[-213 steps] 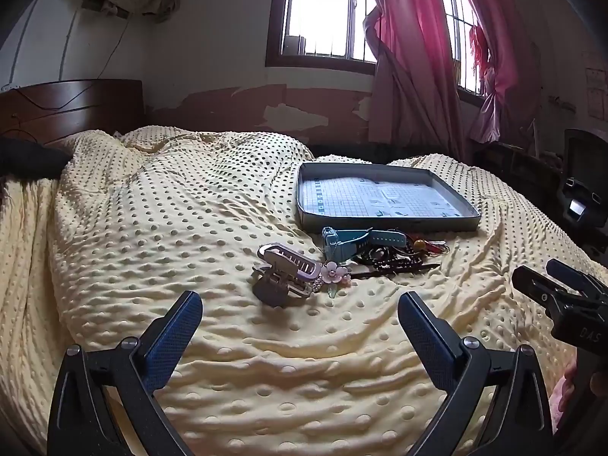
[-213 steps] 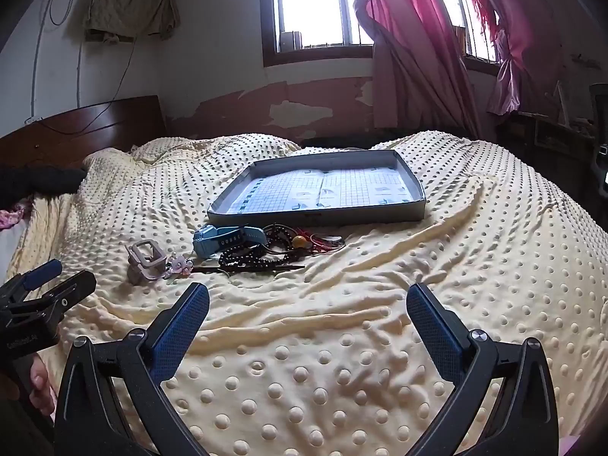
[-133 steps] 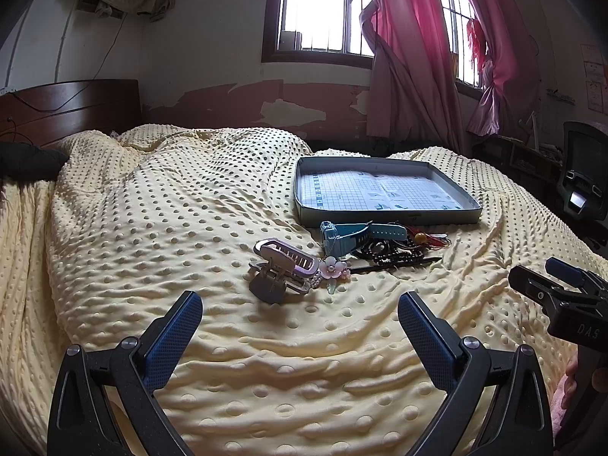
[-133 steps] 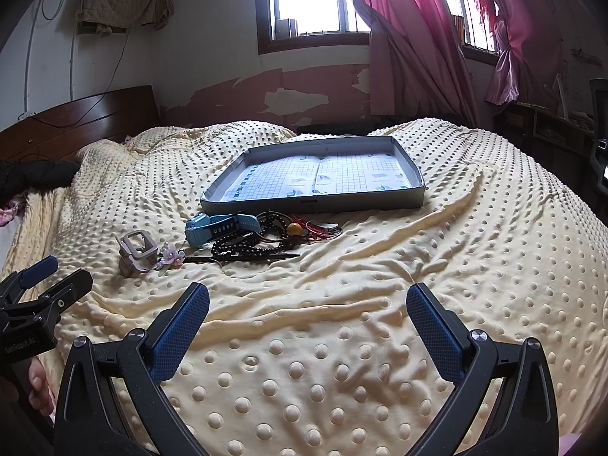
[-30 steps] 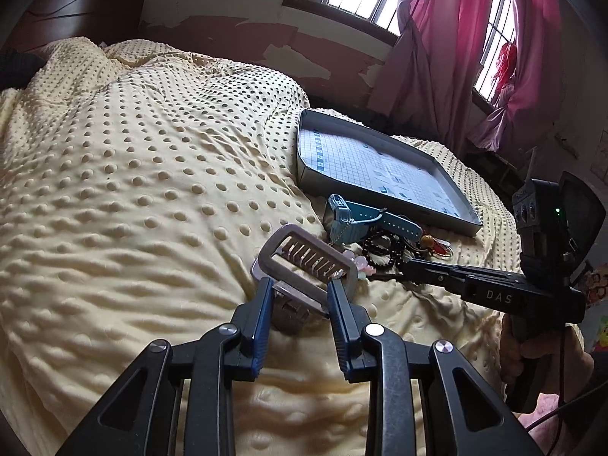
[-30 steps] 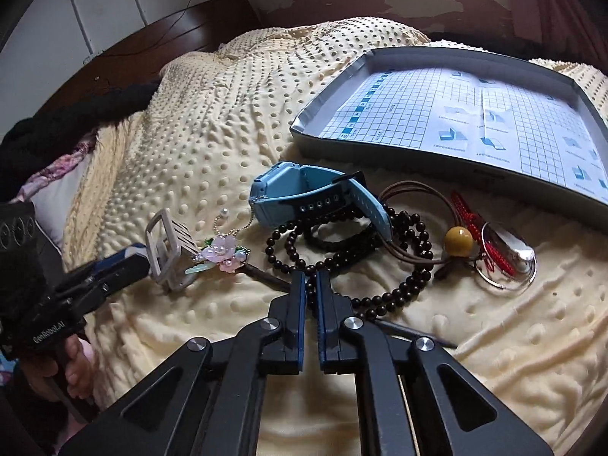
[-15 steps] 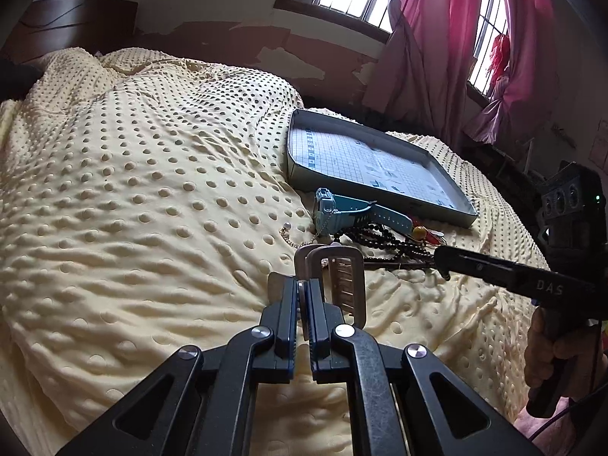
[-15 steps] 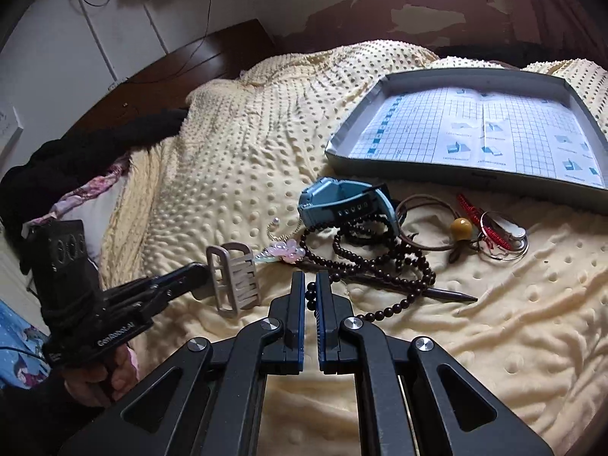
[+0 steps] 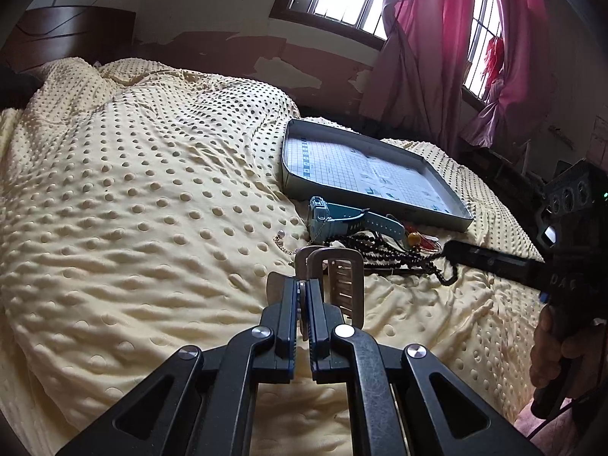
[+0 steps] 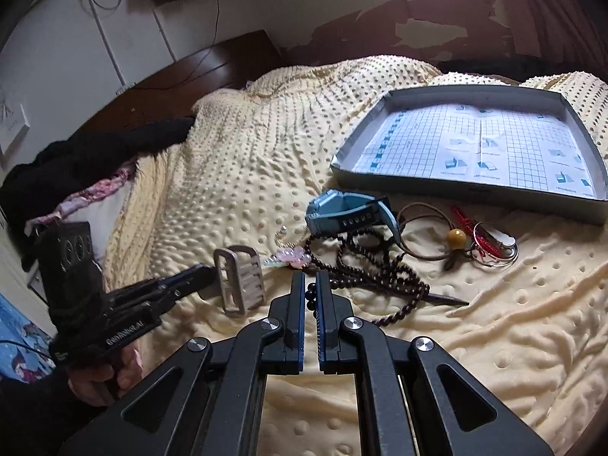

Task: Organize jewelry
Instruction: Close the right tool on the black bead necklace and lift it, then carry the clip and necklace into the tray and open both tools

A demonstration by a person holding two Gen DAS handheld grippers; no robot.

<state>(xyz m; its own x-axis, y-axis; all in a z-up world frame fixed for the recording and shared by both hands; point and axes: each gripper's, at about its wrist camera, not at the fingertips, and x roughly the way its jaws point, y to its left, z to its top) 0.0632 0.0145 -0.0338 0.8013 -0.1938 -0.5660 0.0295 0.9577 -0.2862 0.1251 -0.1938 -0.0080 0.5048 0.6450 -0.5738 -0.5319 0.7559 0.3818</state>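
Note:
My left gripper [image 9: 303, 284] is shut on a silver metal hair clip [image 9: 336, 271], held just above the yellow blanket; the right wrist view shows the clip [image 10: 240, 282] at that gripper's tip [image 10: 205, 271]. My right gripper [image 10: 311, 278] is shut on a strand of the black bead necklace [image 10: 364, 269], and from the left its tip [image 9: 450, 247] shows the beads [image 9: 395, 252] hanging off it. Beside the beads lie a blue watch [image 10: 349, 212], a pink flower pin [image 10: 293, 256], an amber bead on a cord [image 10: 456, 237] and a red string with rings [image 10: 490, 243]. The grey tray [image 10: 456, 190] beyond holds only grid paper.
A dark thin stick [image 10: 444, 298] lies under the beads. Dark clothes [image 10: 95, 159] and a wooden headboard [image 10: 212, 64] are at the left. Pink curtains [image 9: 429, 57] hang by the window. A hand [image 9: 551, 342] holds each gripper handle.
Over the last second my left gripper went from open around the clip to shut on it and lifted it. My right gripper stayed shut on the beads and drew back, pulling a strand up.

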